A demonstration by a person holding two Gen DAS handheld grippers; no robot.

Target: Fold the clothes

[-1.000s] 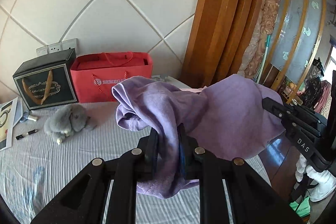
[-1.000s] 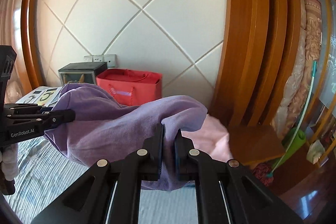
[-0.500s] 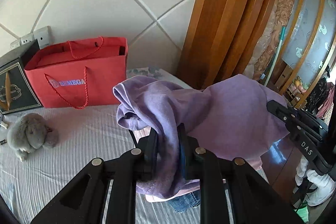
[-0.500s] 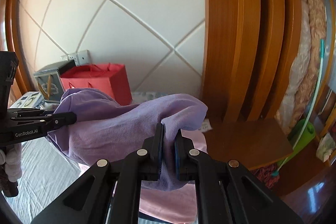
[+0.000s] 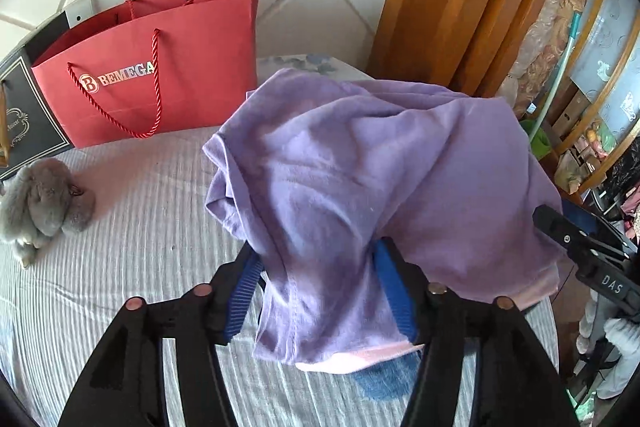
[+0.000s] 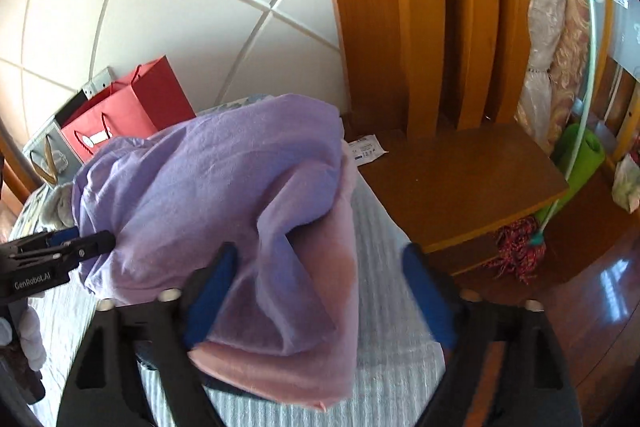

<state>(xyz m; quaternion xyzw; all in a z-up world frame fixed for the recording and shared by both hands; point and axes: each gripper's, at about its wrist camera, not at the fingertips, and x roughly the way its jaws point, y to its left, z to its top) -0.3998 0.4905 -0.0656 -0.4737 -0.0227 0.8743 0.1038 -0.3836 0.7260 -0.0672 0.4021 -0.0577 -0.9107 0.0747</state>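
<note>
A folded purple garment (image 5: 360, 179) lies on top of a pink folded garment (image 6: 312, 359) near the right edge of the striped bed (image 5: 140, 267); a blue garment (image 5: 380, 383) peeks out beneath. My left gripper (image 5: 316, 291) is open, its jaws spread around the purple cloth's near edge. My right gripper (image 6: 320, 291) is open too, jaws wide either side of the cloth (image 6: 224, 195). The left gripper also shows at the left of the right wrist view (image 6: 80, 247).
A red paper bag (image 5: 152, 63) and a dark gift box (image 5: 24, 115) stand against the padded headboard. A grey plush rabbit (image 5: 40, 203) lies on the bed. A wooden nightstand (image 6: 460, 183) and a mop (image 6: 520, 247) are at the right.
Both grippers carried the purple garment to the right, lowered it onto the pink garment and opened, letting go of it.
</note>
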